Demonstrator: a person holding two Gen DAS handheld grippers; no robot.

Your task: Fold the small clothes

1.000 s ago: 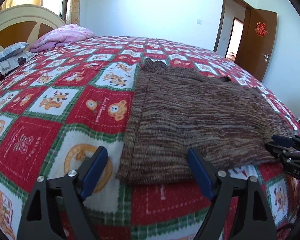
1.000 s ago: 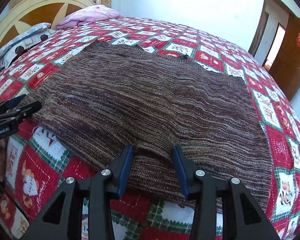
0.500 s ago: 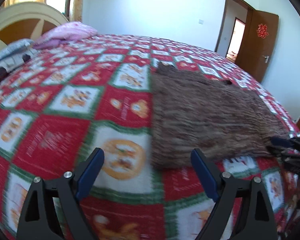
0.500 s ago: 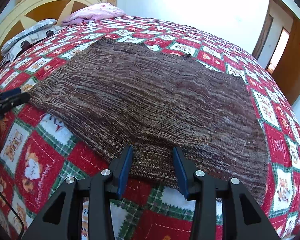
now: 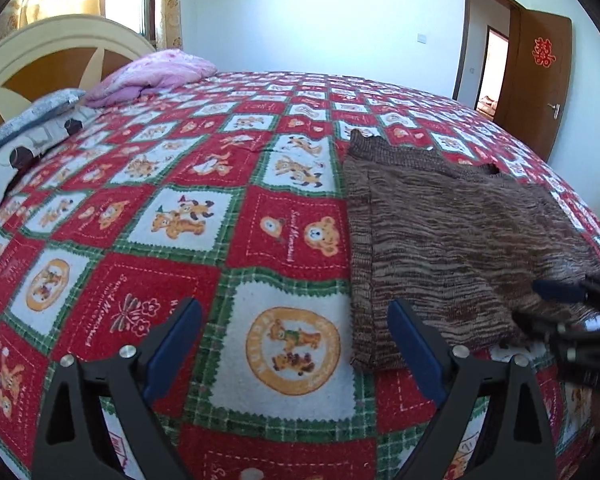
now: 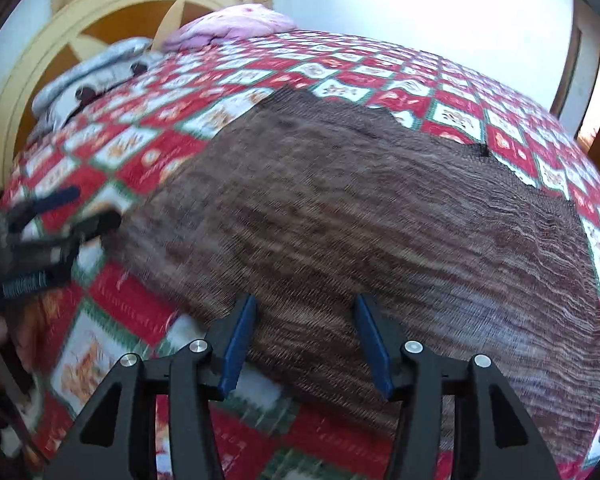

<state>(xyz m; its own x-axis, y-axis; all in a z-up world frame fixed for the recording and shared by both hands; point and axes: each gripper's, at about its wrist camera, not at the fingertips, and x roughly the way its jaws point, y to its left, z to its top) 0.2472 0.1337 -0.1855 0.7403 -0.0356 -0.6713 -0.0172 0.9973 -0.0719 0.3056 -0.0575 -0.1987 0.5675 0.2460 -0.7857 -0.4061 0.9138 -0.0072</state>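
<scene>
Our right gripper (image 6: 306, 336) now spreads wider over the brown sweater (image 6: 380, 220); left gripper (image 5: 294, 344), at nine o'clock, gapes empty.

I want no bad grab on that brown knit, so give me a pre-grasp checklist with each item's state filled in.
1. Left gripper open: ok, jaws wide apart.
2. Right gripper open: ok, jaws apart and nothing clamped between them.
3. Brown sweater lying flat on the quilt: ok, spread out with only light ripples.
4. Left gripper lined up on the sweater's near corner: not ok, mostly quilt lies between the fingers; the corner sits by the right-hand finger.
5. Right gripper over the near hem: ok, fabric lies between its fingers.
6. Fingers touching the cloth: cannot tell, the right wrist view is blurred.
</scene>
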